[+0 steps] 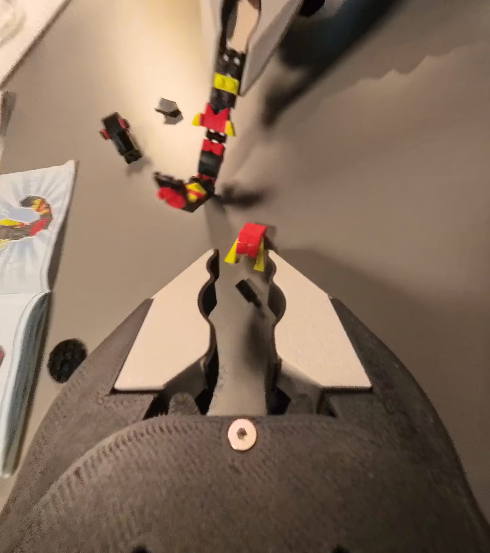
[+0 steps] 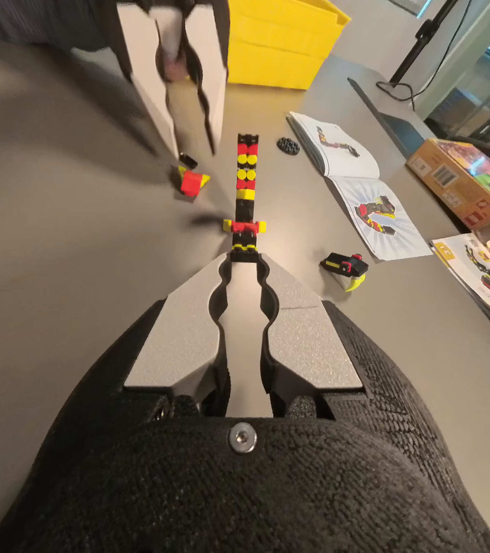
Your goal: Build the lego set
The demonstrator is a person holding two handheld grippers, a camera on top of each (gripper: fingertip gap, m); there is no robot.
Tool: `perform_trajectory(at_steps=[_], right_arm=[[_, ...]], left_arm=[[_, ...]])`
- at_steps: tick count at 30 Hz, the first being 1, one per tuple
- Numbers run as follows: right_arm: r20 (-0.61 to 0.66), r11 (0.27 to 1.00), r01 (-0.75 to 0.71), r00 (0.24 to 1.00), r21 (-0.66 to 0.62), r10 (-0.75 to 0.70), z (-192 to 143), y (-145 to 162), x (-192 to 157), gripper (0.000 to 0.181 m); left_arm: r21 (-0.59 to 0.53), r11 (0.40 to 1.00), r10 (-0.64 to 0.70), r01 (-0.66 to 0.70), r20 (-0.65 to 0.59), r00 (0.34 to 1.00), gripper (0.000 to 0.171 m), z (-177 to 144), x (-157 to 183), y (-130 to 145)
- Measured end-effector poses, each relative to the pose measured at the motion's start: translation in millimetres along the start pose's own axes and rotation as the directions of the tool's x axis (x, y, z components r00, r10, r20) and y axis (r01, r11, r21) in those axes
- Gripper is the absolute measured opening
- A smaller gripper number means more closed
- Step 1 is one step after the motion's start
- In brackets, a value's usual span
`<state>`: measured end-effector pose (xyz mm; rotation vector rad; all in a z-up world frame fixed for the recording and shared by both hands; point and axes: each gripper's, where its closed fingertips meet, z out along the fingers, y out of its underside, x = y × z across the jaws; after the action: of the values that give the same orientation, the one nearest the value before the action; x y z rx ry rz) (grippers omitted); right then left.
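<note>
A long black, red and yellow lego chain [image 2: 245, 191] lies stretched out on the grey table [image 2: 88, 269]. My right gripper [image 2: 244, 258] is shut on its near black end. The chain also shows in the left wrist view [image 1: 217, 134], with the right gripper [image 1: 237, 45] at its far end. My left gripper [image 1: 243, 257] is open and empty. A small red and yellow piece [image 1: 248, 245] lies just past its tips, and a tiny black piece [image 1: 248, 291] lies between its fingers. In the right wrist view the left gripper [image 2: 196, 143] hovers over both pieces [image 2: 191, 182].
A black and red sub-assembly with a yellow claw [image 2: 345, 266] and a black round piece [image 2: 288, 145] lie to the right of the chain. An open instruction booklet [image 2: 351, 185], a second booklet [image 2: 483, 278] and the set's box [image 2: 465, 179] are farther right. A yellow bin [image 2: 279, 45] stands behind. Some 12 cm of space lies between my two pairs of fingers.
</note>
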<state>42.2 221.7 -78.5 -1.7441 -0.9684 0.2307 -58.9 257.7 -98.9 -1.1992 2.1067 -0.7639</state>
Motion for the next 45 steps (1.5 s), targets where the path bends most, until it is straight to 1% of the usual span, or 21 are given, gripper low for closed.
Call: perform_trajectory(at_steps=[3, 5, 7, 8, 10, 13, 16, 19, 21, 27, 29, 32, 34, 36, 39, 41, 43, 45], right_arm=[[0.008, 0.999, -0.004, 1.000, -0.035, 0.004, -1.5, 7.2, 1.5, 0.014], [0.016, 0.998, -0.005, 1.000, -0.068, 0.006, -1.7, 13.3, 1.7, 0.015], [0.018, 0.996, -0.003, 1.000, -0.087, 0.004, -1.7, 17.0, 2.8, 0.015], [0.018, 0.996, -0.003, 1.000, -0.094, 0.005, -1.4, 18.2, 3.4, 0.015], [0.019, 0.993, -0.005, 1.000, -0.115, 0.007, -0.8, 21.9, 4.2, 0.015], [0.014, 0.988, -0.003, 1.000, -0.157, 0.005, 0.0, 29.2, 5.9, 0.015], [0.015, 0.977, -0.004, 1.000, -0.214, 0.007, 0.7, 39.0, 6.5, 0.014], [0.015, 0.973, -0.031, 0.999, -0.229, 0.035, 1.2, 41.2, 7.4, 0.014], [0.010, 0.970, -0.057, 0.998, -0.236, 0.061, 1.6, 42.1, 9.1, 0.014], [-0.006, 0.955, -0.154, 0.988, -0.255, 0.157, 1.4, 46.0, 13.3, 0.018], [-0.008, 0.948, -0.185, 0.982, -0.258, 0.190, 0.9, 46.7, 13.8, 0.019], [0.005, 0.940, -0.222, 0.973, -0.261, 0.232, -2.3, 48.3, 13.2, 0.026], [0.002, 0.940, -0.219, 0.974, -0.260, 0.228, -5.8, 50.1, 14.4, 0.028], [-0.004, 0.945, -0.203, 0.978, -0.257, 0.209, -8.7, 50.7, 14.8, 0.028], [-0.021, 0.960, -0.166, 0.986, -0.225, 0.166, -11.4, 44.1, 17.1, 0.022], [-0.030, 0.969, -0.141, 0.990, -0.200, 0.138, -11.7, 38.8, 19.0, 0.020], [-0.034, 0.977, -0.112, 0.994, -0.182, 0.107, -11.2, 35.7, 18.8, 0.017], [-0.034, 0.982, -0.082, 0.996, -0.170, 0.077, -10.9, 33.2, 17.0, 0.014]], left_arm=[[0.145, 0.989, -0.043, 0.034, 0.057, 0.997, 0.029, -21.9, -15.4, -17.0], [0.221, 0.974, -0.065, 0.042, 0.098, 0.993, 0.034, -32.2, -23.4, -30.9], [0.282, 0.959, -0.056, 0.019, 0.126, 0.990, 0.038, -34.8, -24.4, -48.4], [0.311, 0.950, -0.047, 0.009, 0.116, 0.992, 0.040, -32.8, -20.4, -59.1], [0.332, 0.943, -0.024, -0.007, 0.090, 0.996, 0.046, -23.8, -12.6, -77.4], [0.325, 0.945, 0.025, -0.049, 0.078, 0.997, 0.051, -6.5, -4.8, -95.3], [0.305, 0.946, 0.066, -0.108, 0.145, 0.987, 0.050, 3.7, -7.7, -98.1], [0.291, 0.948, 0.069, -0.126, 0.196, 0.978, 0.049, 3.9, -10.8, -96.2], [0.289, 0.948, 0.072, -0.135, 0.221, 0.973, 0.049, 2.2, -11.9, -99.6], [0.320, 0.931, 0.098, -0.173, 0.236, 0.967, 0.047, 5.9, 2.7, -116.2], [0.311, 0.933, 0.118, -0.184, 0.219, 0.969, 0.045, 12.6, 12.0, -116.8], [0.259, 0.943, 0.150, -0.207, 0.225, 0.963, 0.045, 24.1, 17.8, -112.0], [0.230, 0.945, 0.172, -0.232, 0.254, 0.952, 0.044, 26.3, 17.0, -108.8], [0.226, 0.944, 0.176, -0.240, 0.272, 0.946, 0.043, 24.3, 15.9, -108.8], [0.233, 0.954, 0.127, -0.190, 0.261, 0.957, 0.042, 21.9, 9.1, -109.5], [0.213, 0.969, 0.078, -0.123, 0.210, 0.975, 0.037, 27.3, 3.4, -105.6], [0.159, 0.986, 0.018, -0.042, 0.150, 0.989, 0.035, 40.6, -3.7, -98.8], [0.074, 0.996, -0.047, 0.041, 0.076, 0.996, 0.039, 57.5, -6.6, -90.7]])
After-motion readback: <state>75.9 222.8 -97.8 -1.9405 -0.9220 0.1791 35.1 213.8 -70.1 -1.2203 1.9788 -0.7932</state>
